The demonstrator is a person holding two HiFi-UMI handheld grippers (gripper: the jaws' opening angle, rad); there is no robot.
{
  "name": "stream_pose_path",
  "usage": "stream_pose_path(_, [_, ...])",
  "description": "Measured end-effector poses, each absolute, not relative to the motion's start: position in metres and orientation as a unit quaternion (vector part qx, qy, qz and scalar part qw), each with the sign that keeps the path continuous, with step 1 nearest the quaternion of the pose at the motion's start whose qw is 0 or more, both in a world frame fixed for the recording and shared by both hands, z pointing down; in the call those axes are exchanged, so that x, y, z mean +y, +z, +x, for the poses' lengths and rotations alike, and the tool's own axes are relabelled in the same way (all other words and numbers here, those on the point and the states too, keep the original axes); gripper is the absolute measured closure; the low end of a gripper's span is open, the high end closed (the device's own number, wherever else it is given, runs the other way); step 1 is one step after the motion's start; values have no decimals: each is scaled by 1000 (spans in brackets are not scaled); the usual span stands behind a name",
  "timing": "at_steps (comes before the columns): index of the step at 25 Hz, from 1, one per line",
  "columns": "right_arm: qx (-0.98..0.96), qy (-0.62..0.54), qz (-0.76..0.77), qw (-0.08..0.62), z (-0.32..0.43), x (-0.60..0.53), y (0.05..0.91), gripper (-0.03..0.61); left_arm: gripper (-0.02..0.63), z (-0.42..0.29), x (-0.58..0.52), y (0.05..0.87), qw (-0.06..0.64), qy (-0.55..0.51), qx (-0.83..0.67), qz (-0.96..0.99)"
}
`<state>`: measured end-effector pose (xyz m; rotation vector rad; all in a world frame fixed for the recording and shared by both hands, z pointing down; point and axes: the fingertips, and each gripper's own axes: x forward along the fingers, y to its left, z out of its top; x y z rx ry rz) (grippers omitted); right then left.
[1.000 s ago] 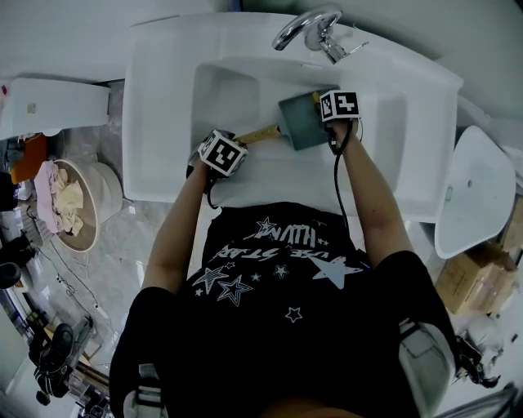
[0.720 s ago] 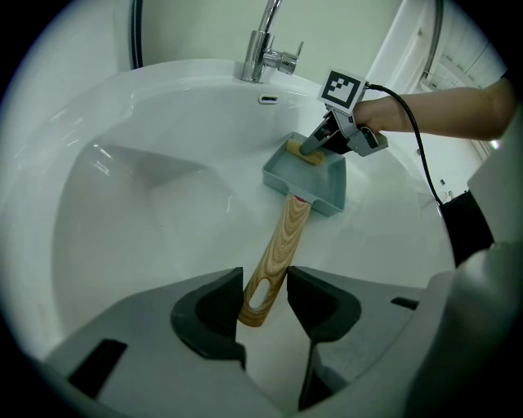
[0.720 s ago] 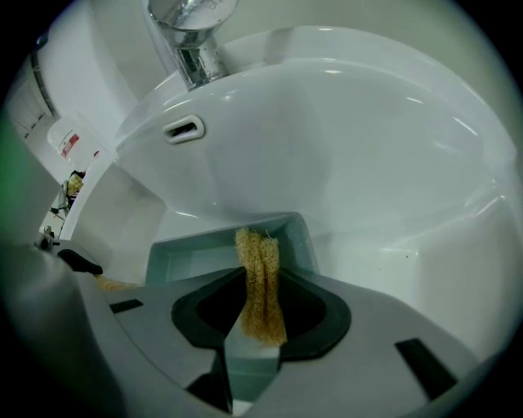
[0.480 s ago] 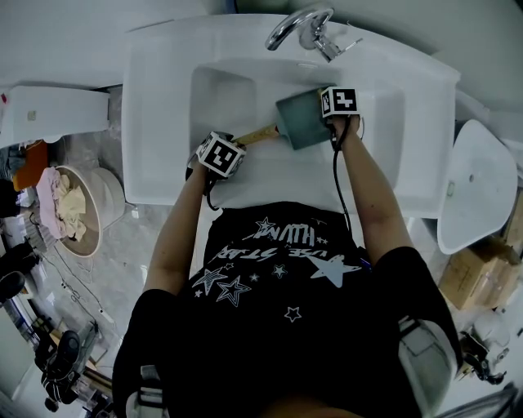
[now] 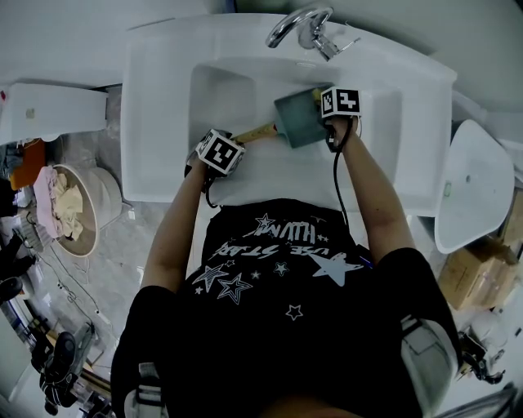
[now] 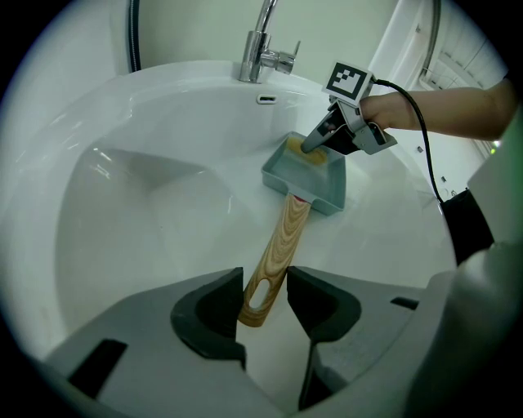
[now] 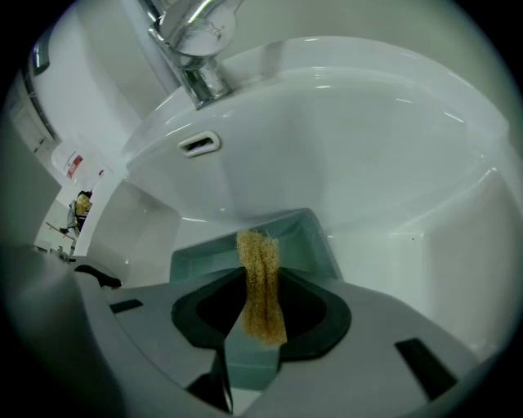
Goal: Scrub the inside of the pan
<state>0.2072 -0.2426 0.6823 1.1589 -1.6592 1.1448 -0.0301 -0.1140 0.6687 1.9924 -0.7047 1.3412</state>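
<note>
Over the white sink [image 5: 163,122], the left gripper [image 6: 263,302] grips the wooden handle [image 6: 282,245] of the teal pan [image 6: 315,175], jaws fairly wide. The right gripper [image 7: 261,318] pinches 1 yellow scrubber [image 7: 260,269] inside the pan. The tap [image 5: 298,24] stands at the pan's 12 o'clock.

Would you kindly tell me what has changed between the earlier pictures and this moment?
Nothing has visibly moved. The left gripper still clamps the pan by its wooden handle, and the right gripper still pinches the yellow scrubber inside it.
</note>
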Motion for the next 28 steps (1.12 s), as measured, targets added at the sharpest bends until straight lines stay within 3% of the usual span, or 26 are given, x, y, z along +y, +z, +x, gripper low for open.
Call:
stream_pose_path(12, [-685, 468, 375, 413, 140, -194, 685, 456, 439, -36, -114, 669, 317, 510, -273, 751])
stream_pose_path(28, [-684, 504, 340, 403, 112, -176, 699, 457, 440, -35, -115, 665, 311, 512, -274, 752])
